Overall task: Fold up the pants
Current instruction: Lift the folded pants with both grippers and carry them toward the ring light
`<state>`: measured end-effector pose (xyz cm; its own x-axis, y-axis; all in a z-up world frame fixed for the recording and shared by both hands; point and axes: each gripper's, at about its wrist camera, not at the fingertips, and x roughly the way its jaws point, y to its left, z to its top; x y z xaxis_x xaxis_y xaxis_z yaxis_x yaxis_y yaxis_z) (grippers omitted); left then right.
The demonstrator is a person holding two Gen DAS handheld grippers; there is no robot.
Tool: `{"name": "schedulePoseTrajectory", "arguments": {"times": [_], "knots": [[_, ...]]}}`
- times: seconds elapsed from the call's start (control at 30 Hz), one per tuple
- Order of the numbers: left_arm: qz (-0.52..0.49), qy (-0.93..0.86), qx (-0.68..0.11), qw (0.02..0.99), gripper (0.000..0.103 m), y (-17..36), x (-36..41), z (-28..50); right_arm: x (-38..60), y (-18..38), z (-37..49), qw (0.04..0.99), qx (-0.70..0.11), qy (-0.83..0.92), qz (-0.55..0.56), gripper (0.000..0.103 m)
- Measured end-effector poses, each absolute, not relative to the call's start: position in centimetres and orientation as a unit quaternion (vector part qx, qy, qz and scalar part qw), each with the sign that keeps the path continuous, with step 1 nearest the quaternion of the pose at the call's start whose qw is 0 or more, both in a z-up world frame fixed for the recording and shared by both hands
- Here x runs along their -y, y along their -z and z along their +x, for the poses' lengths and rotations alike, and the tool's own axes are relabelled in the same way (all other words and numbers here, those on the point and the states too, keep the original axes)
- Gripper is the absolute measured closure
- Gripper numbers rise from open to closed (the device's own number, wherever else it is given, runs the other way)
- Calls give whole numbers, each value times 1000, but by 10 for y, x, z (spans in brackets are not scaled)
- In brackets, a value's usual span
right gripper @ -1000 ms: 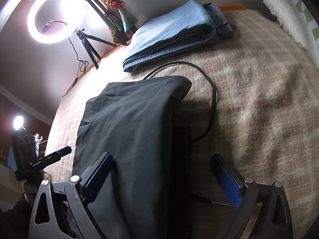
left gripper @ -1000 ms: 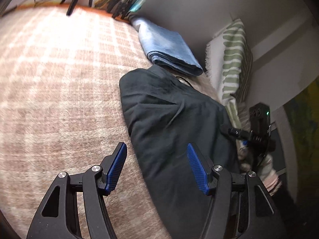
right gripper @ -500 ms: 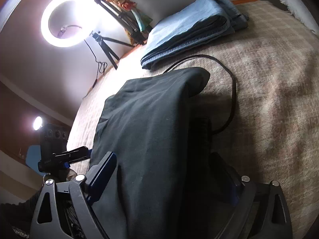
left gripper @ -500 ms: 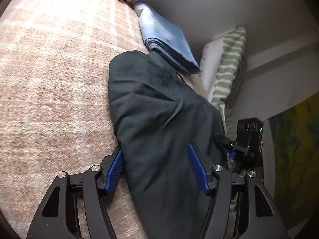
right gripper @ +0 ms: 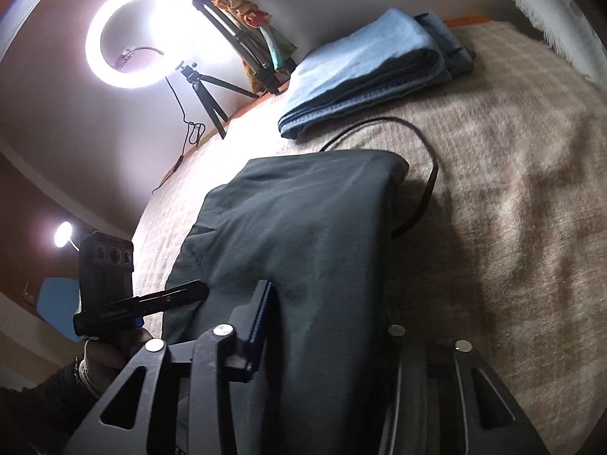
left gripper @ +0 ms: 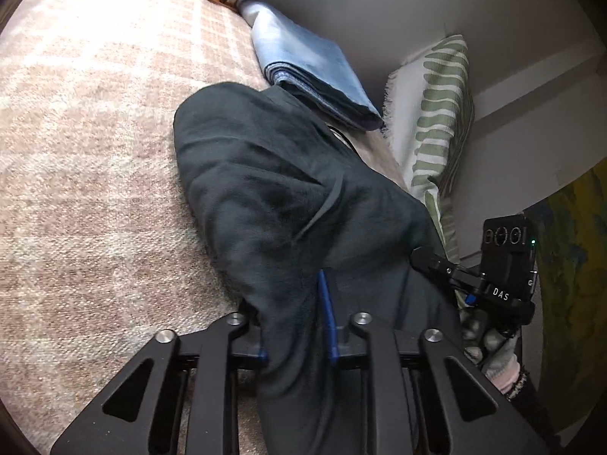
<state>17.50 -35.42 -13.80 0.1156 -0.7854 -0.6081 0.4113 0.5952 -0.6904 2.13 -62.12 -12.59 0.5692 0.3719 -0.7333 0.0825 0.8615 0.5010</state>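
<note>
Dark grey pants (left gripper: 280, 197) lie lengthwise on a beige checked blanket (left gripper: 87, 159), folded in a long strip. My left gripper (left gripper: 294, 326) is shut on the near end of the pants; cloth bunches between its blue pads. In the right wrist view the same pants (right gripper: 303, 227) run away from me. My right gripper (right gripper: 322, 326) is closed down on the other near edge, its right finger hidden under the cloth. Each gripper shows at the edge of the other's view.
Folded blue jeans (left gripper: 311, 72) lie just beyond the pants, also in the right wrist view (right gripper: 364, 68). A black cable (right gripper: 421, 174) loops by the pants. A striped green-white pillow (left gripper: 432, 125) lies right. A ring light (right gripper: 148, 34) on a tripod stands behind.
Both grippers moved forward onto the pants' near end and closed from wide open onto the cloth. The cloth has bunched up slightly at the near end.
</note>
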Motion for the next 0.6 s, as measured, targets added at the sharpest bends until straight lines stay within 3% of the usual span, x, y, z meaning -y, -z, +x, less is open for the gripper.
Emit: {"name": "schedulePoseTrajectory", "arguments": {"times": [0.17,0.6], "knots": [[-139,422,-498,745,95,125,355,169,608,115,22,857,-459,-61,227,72],[-88,467,-438,763,98,84,360,158,573,66,25,887,-441,-34,132,81]]}}
